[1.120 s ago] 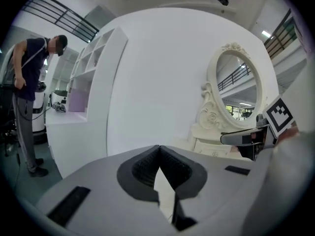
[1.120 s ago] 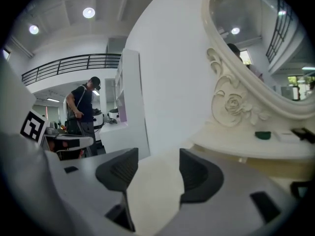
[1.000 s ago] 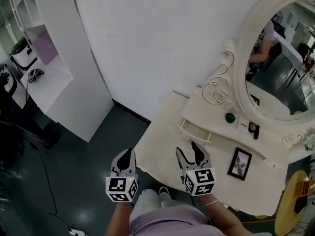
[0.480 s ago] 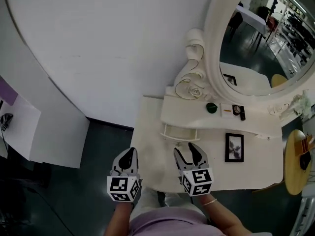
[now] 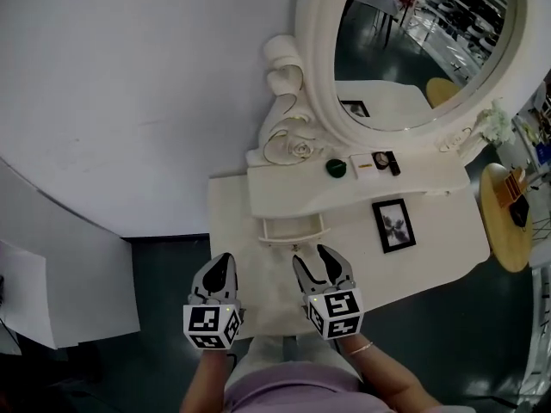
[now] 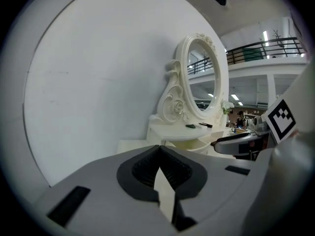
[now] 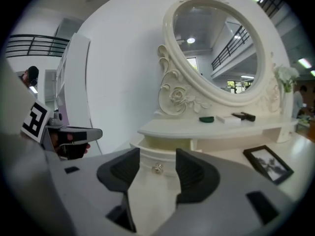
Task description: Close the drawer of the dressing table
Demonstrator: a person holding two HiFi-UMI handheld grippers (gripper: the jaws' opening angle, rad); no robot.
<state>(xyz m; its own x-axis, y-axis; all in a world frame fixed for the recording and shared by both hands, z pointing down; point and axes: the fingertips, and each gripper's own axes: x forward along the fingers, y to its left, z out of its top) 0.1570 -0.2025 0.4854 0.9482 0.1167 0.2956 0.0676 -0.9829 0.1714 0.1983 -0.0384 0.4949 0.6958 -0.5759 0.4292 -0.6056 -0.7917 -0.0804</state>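
The cream dressing table [image 5: 448, 231] carries an oval mirror [image 5: 413, 41] in a carved scroll frame. Its small curved drawer [image 5: 293, 228] juts open below the shelf, just ahead of the right gripper [image 5: 312, 256]. That gripper's ribbed jaws are closing with nothing between them, and the round metallic knob [image 7: 157, 168] lies beyond. The left gripper [image 5: 222, 263] is pinched together, empty.

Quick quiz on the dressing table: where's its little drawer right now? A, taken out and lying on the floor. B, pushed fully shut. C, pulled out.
C: the drawer sticks out from under the shelf over the table top, with its open inside showing.
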